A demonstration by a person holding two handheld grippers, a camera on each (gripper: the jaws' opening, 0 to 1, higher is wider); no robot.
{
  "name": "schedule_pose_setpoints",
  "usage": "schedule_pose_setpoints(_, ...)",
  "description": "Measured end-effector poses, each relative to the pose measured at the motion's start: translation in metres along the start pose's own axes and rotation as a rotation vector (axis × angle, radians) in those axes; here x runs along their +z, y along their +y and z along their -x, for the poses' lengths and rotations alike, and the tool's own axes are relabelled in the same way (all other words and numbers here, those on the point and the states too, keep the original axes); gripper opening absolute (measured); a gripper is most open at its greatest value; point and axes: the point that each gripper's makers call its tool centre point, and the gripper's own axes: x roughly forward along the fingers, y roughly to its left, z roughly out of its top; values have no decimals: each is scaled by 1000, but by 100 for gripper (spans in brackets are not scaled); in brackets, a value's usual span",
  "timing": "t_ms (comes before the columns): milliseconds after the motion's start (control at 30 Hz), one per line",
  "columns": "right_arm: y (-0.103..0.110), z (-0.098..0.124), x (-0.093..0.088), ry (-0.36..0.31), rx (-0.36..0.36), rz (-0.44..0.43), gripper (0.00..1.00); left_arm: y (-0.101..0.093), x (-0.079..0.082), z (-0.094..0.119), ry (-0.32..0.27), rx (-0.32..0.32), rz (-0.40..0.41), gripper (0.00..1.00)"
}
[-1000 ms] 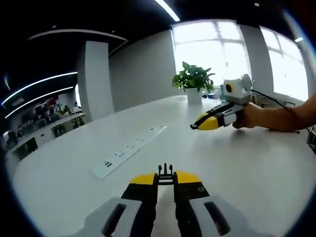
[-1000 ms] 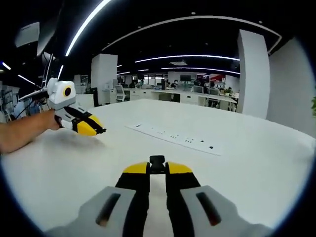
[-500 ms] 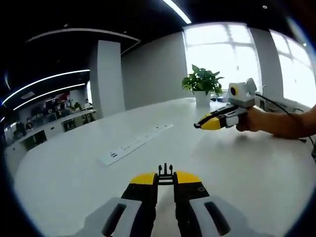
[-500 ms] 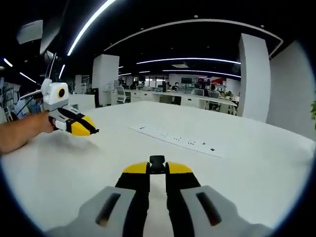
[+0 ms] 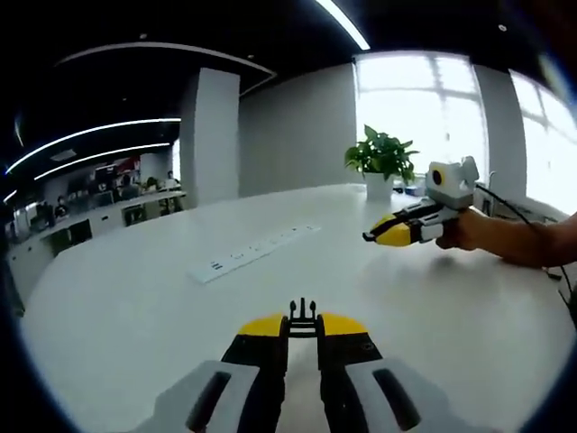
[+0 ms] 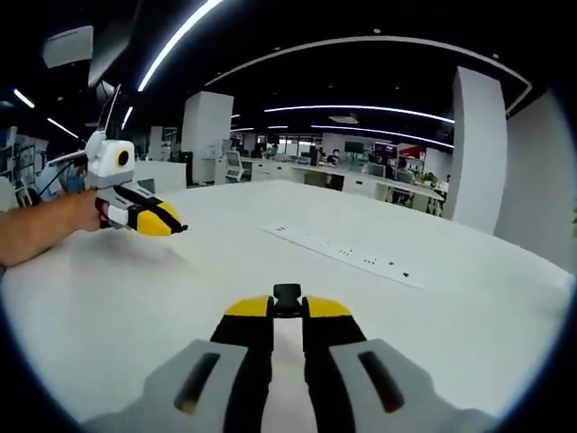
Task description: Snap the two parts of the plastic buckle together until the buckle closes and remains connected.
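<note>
The left hand-held gripper [image 5: 302, 330] is clamped on the pronged half of the buckle [image 5: 302, 314], which sticks out past its yellow tips just as it did a second ago, and the right hand-held gripper [image 6: 288, 309] likewise keeps its jaws closed on the black socket half [image 6: 287, 294]. Both hover above the white counter [image 5: 135, 307], well apart. Each view has swung slightly, so the socket strip [image 5: 252, 253] and far potted plant [image 5: 382, 155] sit further right than before.

No legible text, label, brand or number is showing in either view. Markings on the white power strip [image 5: 253, 254] are appearing as dark specks, too small to read.
</note>
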Motion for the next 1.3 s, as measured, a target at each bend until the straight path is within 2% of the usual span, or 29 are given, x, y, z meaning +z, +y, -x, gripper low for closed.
schedule_pose_setpoints(167,12,7,-2,4,32,-13,9,-14,-7,-2,31,-16,-39,10)
schedule_pose_setpoints(200,14,8,-3,6,34,-12,10,-6,-11,-1,57,37,-45,10)
schedule_pose_setpoints(233,15,8,-3,8,35,-11,10,-10,-12,-2,60,19,-51,10)
schedule_pose_setpoints(300,15,9,-4,9,39,-18,10,-16,-11,-1,52,-7,-28,10)
schedule_pose_setpoints(533,28,16,-1,3,55,-24,10,-23,-8,3,52,-20,-27,10)
schedule_pose_setpoints(733,39,19,0,0,66,-13,10,-38,-11,11,54,-42,-32,10)
schedule_pose_setpoints(900,39,21,0,3,71,-19,10,-43,-11,14,49,-48,-34,10)
schedule_pose_setpoints(1033,50,27,-1,6,77,-15,10,-49,-13,17,51,-53,-38,10)
schedule_pose_setpoints(1100,54,29,-2,7,78,-13,10,-59,-18,21,60,-75,-43,10)
schedule_pose_setpoints(1300,61,33,-4,16,82,-7,10,-65,-22,30,55,-93,-44,10)
